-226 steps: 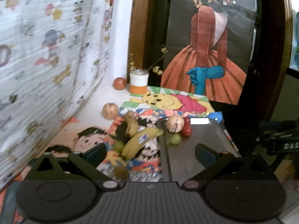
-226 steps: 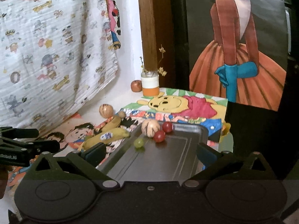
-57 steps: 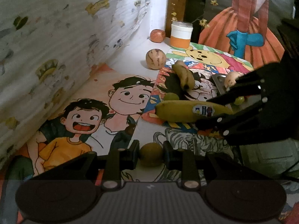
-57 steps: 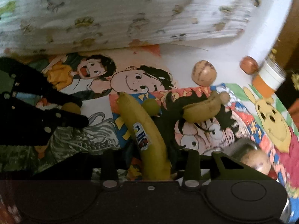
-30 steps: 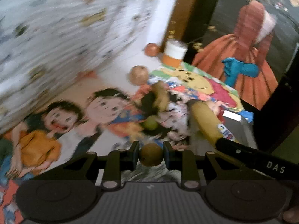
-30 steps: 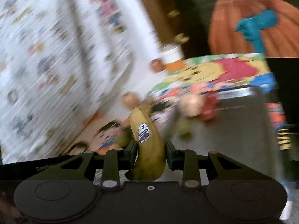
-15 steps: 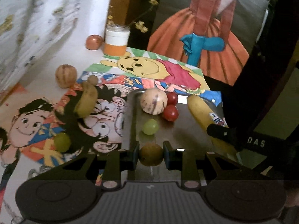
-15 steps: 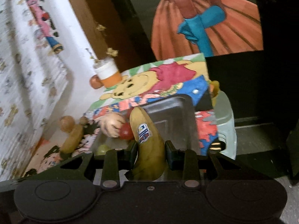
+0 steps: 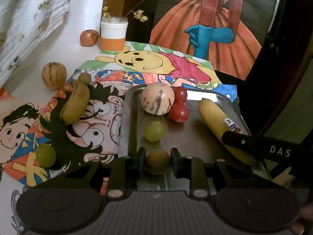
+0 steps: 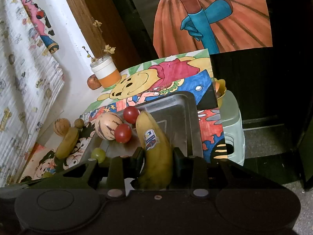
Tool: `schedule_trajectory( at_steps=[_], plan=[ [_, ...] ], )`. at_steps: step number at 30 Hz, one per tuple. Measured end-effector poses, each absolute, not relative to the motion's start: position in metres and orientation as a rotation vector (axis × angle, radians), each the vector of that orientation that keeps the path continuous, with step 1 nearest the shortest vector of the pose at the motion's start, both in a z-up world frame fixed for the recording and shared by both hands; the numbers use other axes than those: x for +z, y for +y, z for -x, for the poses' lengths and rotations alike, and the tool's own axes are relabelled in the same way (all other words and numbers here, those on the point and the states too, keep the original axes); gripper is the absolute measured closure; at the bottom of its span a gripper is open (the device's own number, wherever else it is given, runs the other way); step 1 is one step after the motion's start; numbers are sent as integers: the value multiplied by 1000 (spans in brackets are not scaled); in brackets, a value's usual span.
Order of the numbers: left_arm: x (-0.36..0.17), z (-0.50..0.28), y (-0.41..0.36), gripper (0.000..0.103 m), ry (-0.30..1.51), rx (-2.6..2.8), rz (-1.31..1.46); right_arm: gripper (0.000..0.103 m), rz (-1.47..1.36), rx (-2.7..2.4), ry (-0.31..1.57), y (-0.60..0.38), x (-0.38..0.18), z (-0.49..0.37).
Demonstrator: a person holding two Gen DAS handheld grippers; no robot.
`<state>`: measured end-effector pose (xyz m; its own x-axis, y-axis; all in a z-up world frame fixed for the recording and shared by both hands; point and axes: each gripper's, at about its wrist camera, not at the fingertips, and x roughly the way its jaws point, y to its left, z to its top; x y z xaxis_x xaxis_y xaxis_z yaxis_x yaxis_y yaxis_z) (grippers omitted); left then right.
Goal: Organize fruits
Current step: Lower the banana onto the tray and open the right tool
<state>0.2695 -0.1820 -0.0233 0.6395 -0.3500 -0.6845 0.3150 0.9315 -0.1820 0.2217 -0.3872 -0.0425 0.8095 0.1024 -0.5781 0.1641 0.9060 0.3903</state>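
Observation:
My left gripper (image 9: pixel 158 161) is shut on a small brown round fruit (image 9: pixel 158 161) at the near edge of the metal tray (image 9: pixel 129 121). My right gripper (image 10: pixel 158 161) is shut on a large yellow banana (image 10: pixel 156 148), which lies along the tray's right side (image 9: pixel 217 119). The tray holds a striped pale melon (image 9: pixel 157 101), two red tomatoes (image 9: pixel 179 112) and a green grape (image 9: pixel 154 130). Left of the tray on the drawings lie a small banana (image 9: pixel 76 101), a green grape (image 9: pixel 45 154) and a striped round fruit (image 9: pixel 53 75).
A white and orange jar (image 9: pixel 113 36) with twigs and a reddish fruit (image 9: pixel 89 37) stand at the back by the wall. A patterned cloth (image 9: pixel 29 19) hangs at the left. A pale green stool (image 10: pixel 232 129) stands right of the table edge.
Both grippers have moved a little closer to the tray and lower. The banana now reaches down onto the tray's right side. Both grips are unchanged.

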Motion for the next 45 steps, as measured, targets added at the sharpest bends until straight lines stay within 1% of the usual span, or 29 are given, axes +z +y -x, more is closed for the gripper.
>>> schedule_trajectory(
  at_steps=[7, 9, 10, 11, 13, 16, 18, 19, 20, 21, 22, 24, 26, 29, 32, 35, 38, 45],
  plan=[
    [-22, -270, -180, 73, 799, -378, 66, 65, -411, -38, 631, -381, -41, -221],
    [-22, -269, -179, 72, 802, -376, 76, 57, -408, -41, 624, -380, -40, -219],
    [-22, -268, -177, 70, 805, -375, 81, 50, -402, -43, 618, -379, -39, -218],
    [-21, -268, -176, 68, 807, -373, 89, 47, -394, -43, 612, -378, -37, -217],
    [-20, -265, -170, 64, 804, -375, 109, 47, -377, -51, 599, -376, -34, -213],
    [-14, -257, -162, 61, 788, -379, 130, 42, -365, -57, 585, -373, -29, -207],
    [-9, -250, -156, 49, 774, -369, 135, 37, -360, -57, 573, -372, -24, -201],
    [-5, -246, -154, 39, 763, -354, 135, 32, -353, -57, 566, -370, -22, -198],
    [-2, -241, -150, 37, 748, -343, 139, 26, -345, -58, 557, -369, -18, -194],
    [1, -238, -146, 37, 741, -339, 145, 23, -338, -60, 550, -367, -16, -190],
    [4, -235, -142, 37, 738, -335, 153, 17, -331, -63, 542, -365, -13, -186],
    [10, -228, -133, 32, 730, -318, 167, 13, -320, -66, 530, -362, -8, -178],
    [15, -219, -123, 22, 721, -291, 179, 6, -302, -73, 522, -357, -3, -170],
    [22, -207, -108, 12, 707, -265, 202, 2, -277, -76, 515, -349, 4, -157],
    [28, -192, -94, 3, 677, -231, 187, 1, -263, -65, 512, -340, 9, -144],
    [33, -176, -86, 0, 632, -193, 145, 1, -247, -63, 518, -329, 14, -133],
    [37, -160, -78, 0, 610, -178, 112, 1, -247, -37, 533, -319, 16, -119],
    [32, -127, -58, 0, 661, -179, 25, 1, -212, 62, 657, -291, 9, -88]
  ],
)
